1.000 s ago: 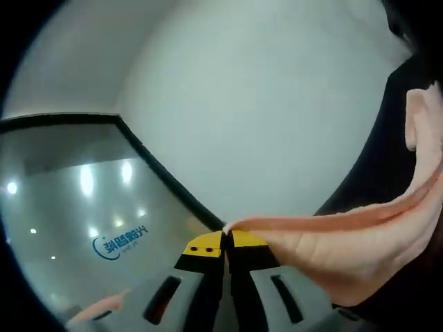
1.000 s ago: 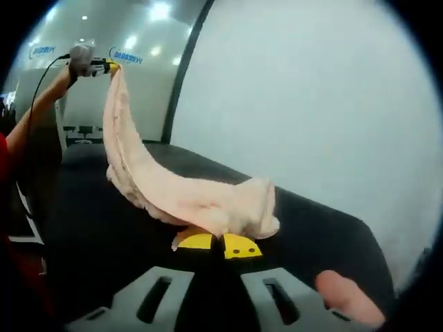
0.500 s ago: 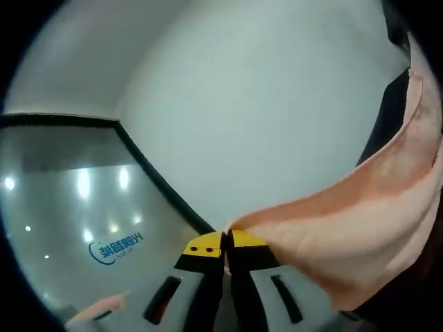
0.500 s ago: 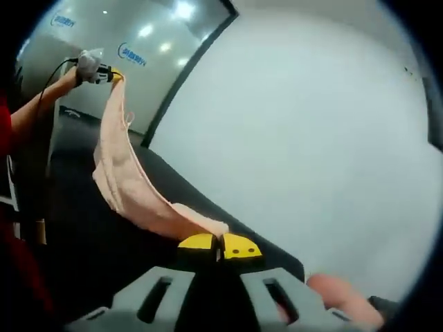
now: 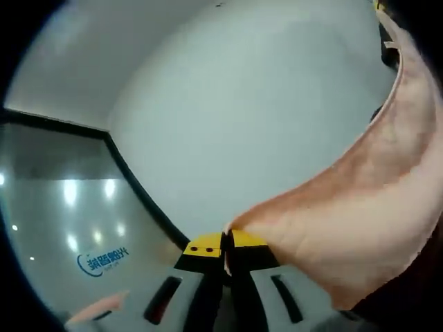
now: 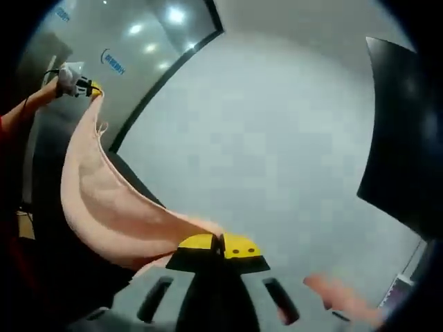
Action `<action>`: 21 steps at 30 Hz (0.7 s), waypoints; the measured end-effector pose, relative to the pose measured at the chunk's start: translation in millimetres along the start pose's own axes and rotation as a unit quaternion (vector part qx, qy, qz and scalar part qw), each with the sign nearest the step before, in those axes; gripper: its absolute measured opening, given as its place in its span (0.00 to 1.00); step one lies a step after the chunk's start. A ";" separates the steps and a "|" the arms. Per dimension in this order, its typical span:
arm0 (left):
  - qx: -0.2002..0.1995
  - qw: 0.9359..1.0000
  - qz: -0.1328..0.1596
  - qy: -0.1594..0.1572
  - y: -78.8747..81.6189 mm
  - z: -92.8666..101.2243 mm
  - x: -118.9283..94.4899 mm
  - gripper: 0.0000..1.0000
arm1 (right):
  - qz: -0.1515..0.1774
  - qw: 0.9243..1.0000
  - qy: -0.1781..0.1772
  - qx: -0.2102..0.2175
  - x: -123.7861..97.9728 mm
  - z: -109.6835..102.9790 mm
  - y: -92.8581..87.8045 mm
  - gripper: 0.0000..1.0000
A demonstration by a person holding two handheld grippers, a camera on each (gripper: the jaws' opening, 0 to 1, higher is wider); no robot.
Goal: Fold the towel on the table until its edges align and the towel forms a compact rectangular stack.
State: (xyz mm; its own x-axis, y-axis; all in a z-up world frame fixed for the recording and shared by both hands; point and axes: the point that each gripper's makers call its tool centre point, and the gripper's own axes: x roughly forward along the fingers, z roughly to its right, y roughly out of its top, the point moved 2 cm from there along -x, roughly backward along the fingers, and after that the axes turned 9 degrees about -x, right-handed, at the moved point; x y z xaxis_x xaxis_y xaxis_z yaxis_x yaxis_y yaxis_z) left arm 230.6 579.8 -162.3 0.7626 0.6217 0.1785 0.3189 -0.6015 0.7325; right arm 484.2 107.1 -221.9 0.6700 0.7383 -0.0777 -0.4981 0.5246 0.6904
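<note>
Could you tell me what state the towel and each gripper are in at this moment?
Towel: unfolded, hanging in a sagging curve between the two grippers.
Left gripper: shut on a towel edge.
Right gripper: shut on the towel's other end.

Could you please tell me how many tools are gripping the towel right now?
2. The left tool pinches one end of the towel, raised at upper left in the right gripper view; the right tool pinches the other end.
</note>
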 end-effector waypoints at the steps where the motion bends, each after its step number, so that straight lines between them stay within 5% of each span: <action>1: -0.003 1.000 -0.008 -0.010 -9.1 7.9 7.0 0.00 | -0.019 1.000 0.015 -0.006 9.8 -9.9 -10.3 0.00; 3: -0.002 0.999 -0.029 -0.037 -30.9 30.9 19.9 0.00 | -0.072 0.994 0.085 -0.020 42.2 -51.5 -49.2 0.00; 6: 0.020 0.996 -0.053 -0.068 -67.5 72.1 32.6 0.00 | -0.098 0.982 0.159 0.012 70.6 -99.0 -86.5 0.00; 9: 0.034 0.992 -0.089 -0.087 -100.1 101.7 37.7 0.00 | -0.124 0.975 0.180 0.033 96.0 -129.2 -124.7 0.01; 11: 0.021 0.989 -0.102 -0.107 -116.2 121.0 37.6 0.00 | -0.161 0.968 0.189 0.025 98.9 -139.4 -147.7 0.19; 12: 0.017 0.987 -0.108 -0.114 -123.4 126.6 38.2 0.00 | -0.167 0.969 0.177 0.047 98.3 -137.3 -151.1 0.24; 15: 0.010 0.987 -0.114 -0.116 -133.5 133.0 36.3 0.00 | -0.112 0.973 0.136 0.149 94.9 -114.8 -132.7 0.22; 19: 0.007 0.987 -0.119 -0.113 -137.0 131.0 33.4 0.00 | -0.067 0.967 0.067 0.236 63.6 -81.7 -110.1 0.14; 21: 0.004 0.987 -0.119 -0.111 -138.7 128.3 34.6 0.00 | -0.061 0.954 0.068 0.284 49.3 -89.4 -100.5 0.14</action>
State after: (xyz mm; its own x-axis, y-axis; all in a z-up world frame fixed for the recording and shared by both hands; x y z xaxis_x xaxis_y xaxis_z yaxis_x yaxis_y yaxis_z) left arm 285.0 620.4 -341.9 0.7702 0.6208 -0.1464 0.5074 -0.4572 0.7304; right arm 518.1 128.7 -359.4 0.6066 0.7552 -0.2485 -0.0156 0.3238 0.9460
